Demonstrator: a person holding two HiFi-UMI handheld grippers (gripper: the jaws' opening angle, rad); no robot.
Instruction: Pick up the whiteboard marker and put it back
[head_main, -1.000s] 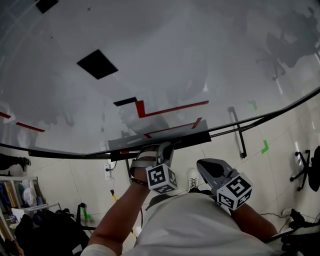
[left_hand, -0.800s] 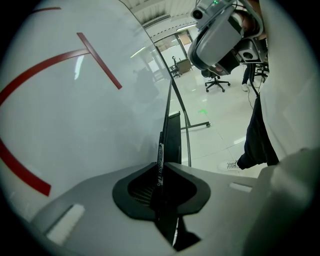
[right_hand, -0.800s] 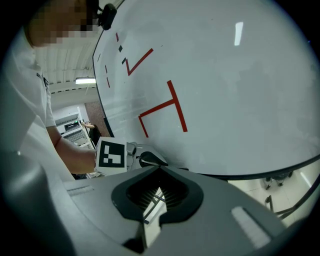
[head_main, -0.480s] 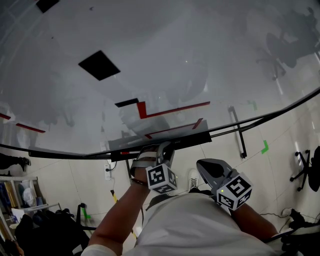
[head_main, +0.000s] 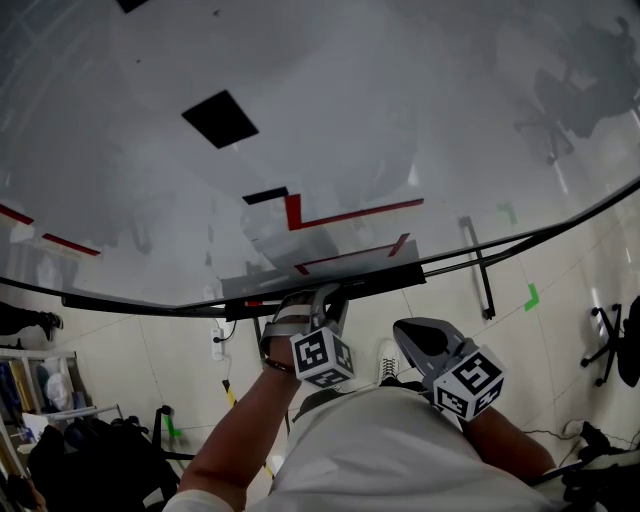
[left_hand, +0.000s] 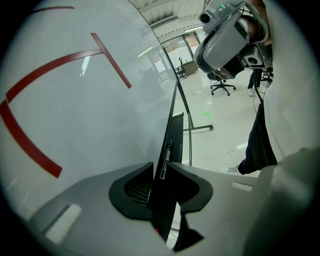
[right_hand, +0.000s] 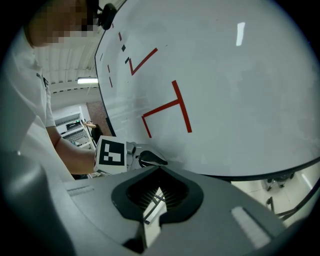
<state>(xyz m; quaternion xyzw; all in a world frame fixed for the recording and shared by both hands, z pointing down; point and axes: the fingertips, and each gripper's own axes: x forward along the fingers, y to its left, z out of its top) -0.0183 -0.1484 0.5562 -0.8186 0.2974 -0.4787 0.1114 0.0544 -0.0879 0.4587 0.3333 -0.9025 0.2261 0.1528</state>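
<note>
The left gripper (left_hand: 160, 164) shows fingers (left_hand: 131, 189) narrowly apart; the right gripper (right_hand: 160, 168) is closed.

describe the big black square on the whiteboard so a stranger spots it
Take the whiteboard filling the head view. Up and left of its red angled lines sits the black square, standing alone, far bigger than the thin black bar beside those lines.

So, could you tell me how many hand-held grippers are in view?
2. The left hand-held gripper is up at the whiteboard's tray; the right hand-held gripper, shut and empty, hangs lower beside it.

One whiteboard (head_main: 400, 100), one marker (left_hand: 164, 157), one left tool (head_main: 325, 294), one right tool (head_main: 408, 332).
</note>
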